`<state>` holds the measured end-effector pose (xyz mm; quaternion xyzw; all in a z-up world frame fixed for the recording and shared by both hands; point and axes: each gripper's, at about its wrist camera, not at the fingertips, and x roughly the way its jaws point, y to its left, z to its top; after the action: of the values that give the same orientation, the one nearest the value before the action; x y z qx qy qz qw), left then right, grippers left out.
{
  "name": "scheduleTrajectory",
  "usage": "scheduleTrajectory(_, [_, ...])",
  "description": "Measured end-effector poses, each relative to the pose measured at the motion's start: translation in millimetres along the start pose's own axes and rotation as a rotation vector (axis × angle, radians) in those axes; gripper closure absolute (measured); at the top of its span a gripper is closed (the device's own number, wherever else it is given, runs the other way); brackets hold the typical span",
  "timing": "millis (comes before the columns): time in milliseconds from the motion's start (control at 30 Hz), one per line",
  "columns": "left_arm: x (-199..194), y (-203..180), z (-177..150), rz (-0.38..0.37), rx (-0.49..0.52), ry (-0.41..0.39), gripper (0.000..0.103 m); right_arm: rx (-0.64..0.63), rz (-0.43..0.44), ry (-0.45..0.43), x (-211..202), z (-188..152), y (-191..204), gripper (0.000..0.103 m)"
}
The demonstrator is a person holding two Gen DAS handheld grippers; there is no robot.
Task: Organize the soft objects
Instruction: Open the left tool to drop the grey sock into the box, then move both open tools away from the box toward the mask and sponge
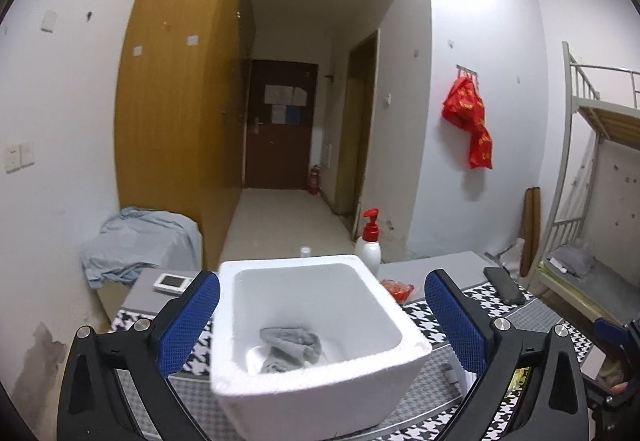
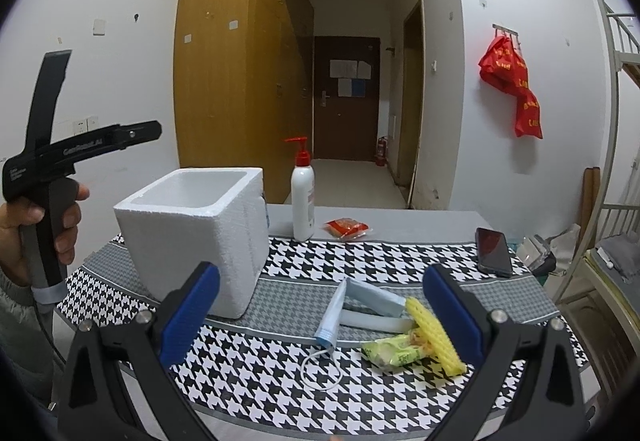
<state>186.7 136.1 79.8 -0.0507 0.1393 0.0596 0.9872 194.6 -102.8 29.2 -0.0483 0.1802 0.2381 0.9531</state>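
Observation:
A white foam box (image 1: pixel 320 329) stands on the houndstooth cloth, also in the right wrist view (image 2: pixel 192 237). Grey socks (image 1: pixel 290 349) and a white cloth lie inside it. My left gripper (image 1: pixel 322 317) is open and empty, hovering over the box's near rim. My right gripper (image 2: pixel 322 313) is open and empty above the table. Ahead of it lie a blue face mask (image 2: pixel 344 315), a yellow foam net sleeve (image 2: pixel 434 337) and a green snack packet (image 2: pixel 394 351).
A pump bottle (image 2: pixel 303 197), a red packet (image 2: pixel 346 228) and a phone (image 2: pixel 493 251) sit at the table's far side. A white device (image 1: pixel 172 282) lies far left. A bunk bed (image 1: pixel 592 201) stands at the right.

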Motion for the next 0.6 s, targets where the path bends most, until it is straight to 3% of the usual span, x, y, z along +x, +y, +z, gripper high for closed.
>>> scheduleTrajectory(600, [-77.5,-18.2,-16.9,0.007,0.049,-0.062,0.001,-0.027,0.023,-0.048,-37.5,1.2,10.2,0.000])
